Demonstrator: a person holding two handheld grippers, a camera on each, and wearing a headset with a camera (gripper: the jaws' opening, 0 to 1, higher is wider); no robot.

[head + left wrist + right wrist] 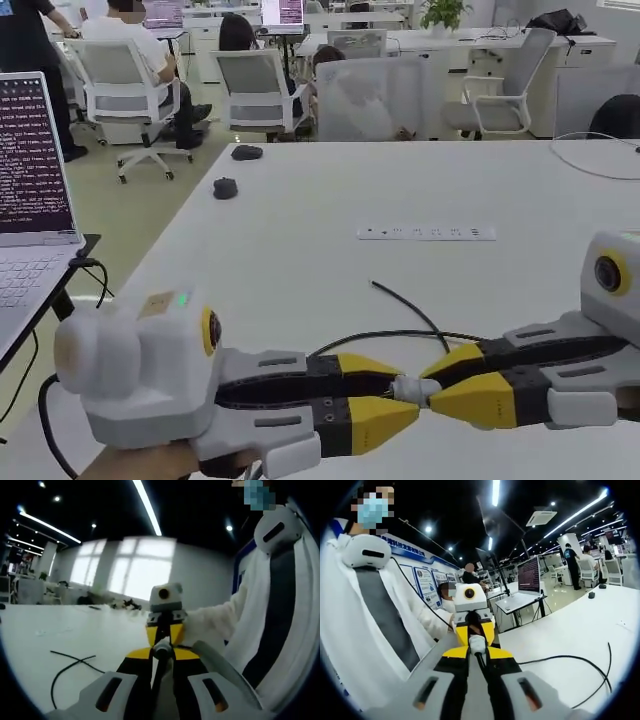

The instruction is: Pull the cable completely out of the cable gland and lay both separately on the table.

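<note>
A small white cable gland [411, 390] hangs just above the white table [300, 270], between two grippers that meet tip to tip. My left gripper [396, 396] comes in from the lower left and is shut on the gland [162, 650]. From the right, my right gripper [433, 390] is shut on the black cable right at the gland's narrow end [476, 644]. The cable [405, 305] lies in a loop on the table behind the jaws, its free end pointing away. A stretch of it [482, 672] runs back between the right jaws.
A white power strip [425, 233] lies mid-table and two black mice [226, 187] [246, 152] sit near the far left edge. An open laptop [30, 170] stands on a side stand at the left. Office chairs and seated people are beyond the table.
</note>
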